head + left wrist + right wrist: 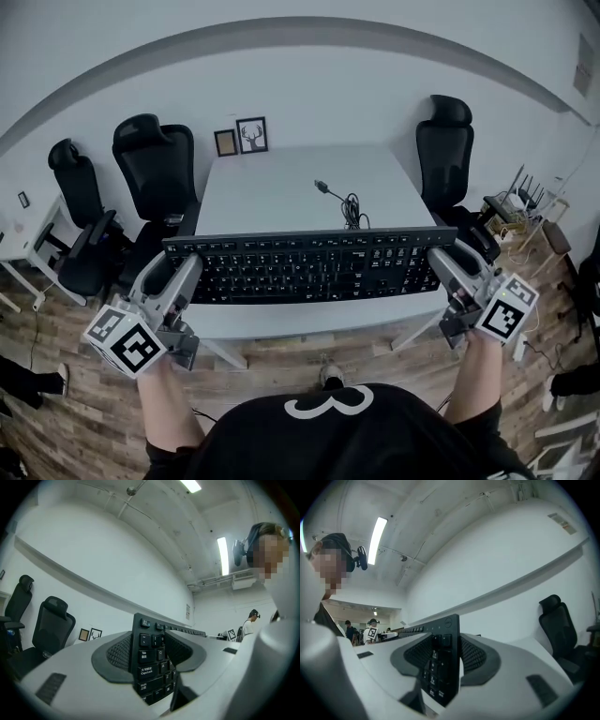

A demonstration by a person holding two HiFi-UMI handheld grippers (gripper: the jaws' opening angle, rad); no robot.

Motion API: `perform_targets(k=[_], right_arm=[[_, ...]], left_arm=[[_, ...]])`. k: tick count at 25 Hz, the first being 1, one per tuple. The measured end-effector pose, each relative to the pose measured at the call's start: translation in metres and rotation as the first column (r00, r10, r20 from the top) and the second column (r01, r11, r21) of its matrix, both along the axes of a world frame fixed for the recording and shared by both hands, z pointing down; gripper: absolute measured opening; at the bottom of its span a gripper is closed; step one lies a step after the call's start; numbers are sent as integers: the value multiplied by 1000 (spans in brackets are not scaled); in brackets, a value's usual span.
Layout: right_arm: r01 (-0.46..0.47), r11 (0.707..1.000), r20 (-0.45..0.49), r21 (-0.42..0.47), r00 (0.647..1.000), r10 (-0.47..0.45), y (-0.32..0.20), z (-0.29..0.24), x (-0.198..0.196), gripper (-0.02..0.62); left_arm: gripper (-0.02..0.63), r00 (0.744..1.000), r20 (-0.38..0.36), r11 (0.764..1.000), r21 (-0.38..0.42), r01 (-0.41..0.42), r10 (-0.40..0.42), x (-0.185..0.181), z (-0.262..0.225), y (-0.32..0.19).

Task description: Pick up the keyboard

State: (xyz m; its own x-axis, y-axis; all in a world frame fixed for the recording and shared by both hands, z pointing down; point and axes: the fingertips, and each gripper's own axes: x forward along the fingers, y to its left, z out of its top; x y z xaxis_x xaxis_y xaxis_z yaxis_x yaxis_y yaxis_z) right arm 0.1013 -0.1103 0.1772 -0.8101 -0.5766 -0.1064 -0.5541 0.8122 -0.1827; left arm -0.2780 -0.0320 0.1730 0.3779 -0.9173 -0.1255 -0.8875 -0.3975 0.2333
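Observation:
A long black keyboard point(309, 266) hangs level in the air above the front part of the white table point(272, 187), held by both ends. My left gripper point(180, 272) is shut on its left end, and the keyboard point(149, 660) stands on edge between the ribbed pads point(119, 651) in the left gripper view. My right gripper point(441, 261) is shut on the right end; in the right gripper view the keyboard point(440, 663) is clamped between the dark pads point(474, 654). Its black cable point(349, 208) trails onto the table behind it.
Two small picture frames point(242, 138) stand at the table's far edge by the wall. Black office chairs stand at the left point(155, 178) and at the right point(444, 155). Wooden floor lies below the table's near edge. People stand in the far background of both gripper views.

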Motion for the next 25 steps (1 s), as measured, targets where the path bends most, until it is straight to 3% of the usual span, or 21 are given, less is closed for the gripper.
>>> perform_targets(k=[25], right_arm=[[0, 1000, 11, -31, 1000, 1, 3, 0, 2, 175]], left_arm=[[215, 1000, 18, 1000, -21, 5, -4, 2, -10, 1]])
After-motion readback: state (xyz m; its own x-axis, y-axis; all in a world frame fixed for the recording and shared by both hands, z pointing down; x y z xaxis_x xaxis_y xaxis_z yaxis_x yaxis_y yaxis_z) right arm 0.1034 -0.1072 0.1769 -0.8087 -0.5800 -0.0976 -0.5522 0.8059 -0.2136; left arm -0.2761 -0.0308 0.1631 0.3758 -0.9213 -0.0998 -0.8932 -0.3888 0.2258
